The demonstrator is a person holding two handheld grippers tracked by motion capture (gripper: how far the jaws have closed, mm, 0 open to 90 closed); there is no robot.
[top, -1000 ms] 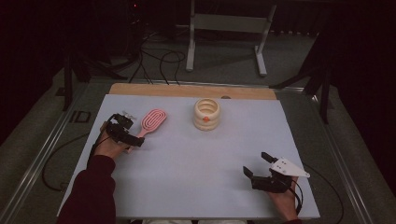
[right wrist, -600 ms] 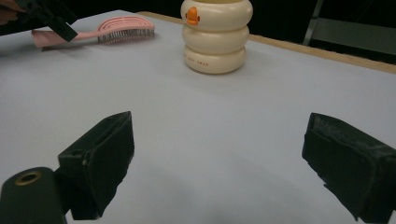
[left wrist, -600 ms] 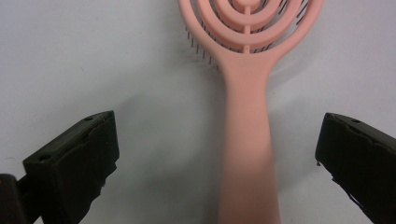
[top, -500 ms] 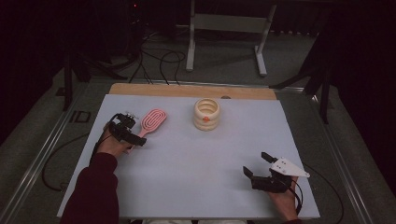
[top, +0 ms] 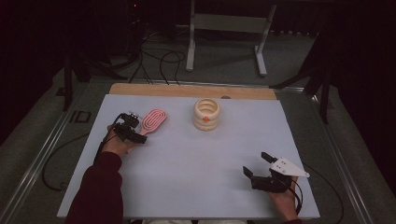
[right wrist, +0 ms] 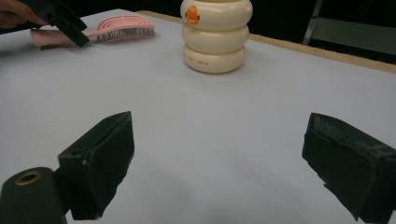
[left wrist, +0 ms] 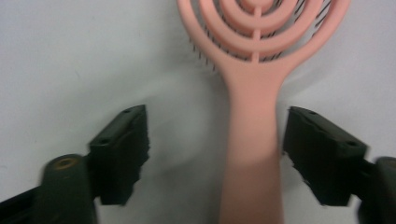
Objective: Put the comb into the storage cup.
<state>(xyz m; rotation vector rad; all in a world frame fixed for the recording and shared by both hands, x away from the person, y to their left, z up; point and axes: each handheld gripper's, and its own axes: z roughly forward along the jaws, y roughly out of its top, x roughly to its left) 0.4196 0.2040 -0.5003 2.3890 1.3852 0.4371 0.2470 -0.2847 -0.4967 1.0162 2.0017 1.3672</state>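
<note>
A pink hairbrush (top: 152, 121) lies flat on the white table (top: 196, 172) at the left, bristles down, its handle pointing toward the person. My left gripper (top: 134, 132) is open and straddles that handle (left wrist: 252, 158), one jaw on each side with gaps between jaw and handle. A cream ribbed holder (top: 206, 114) with an orange mark stands at the back middle. My right gripper (top: 259, 165) rests open near the front right, nothing between its jaws. From the right gripper view the holder (right wrist: 215, 35) and hairbrush (right wrist: 119, 25) lie ahead.
A wooden strip (top: 191, 91) runs along the table's far edge. Beyond it, cables (top: 154, 56) and a metal stand (top: 224, 32) sit on the dark floor. A cable (top: 51, 163) trails off the table's left side.
My left gripper has crept slightly forward along the hairbrush handle. The right gripper has stayed still.
</note>
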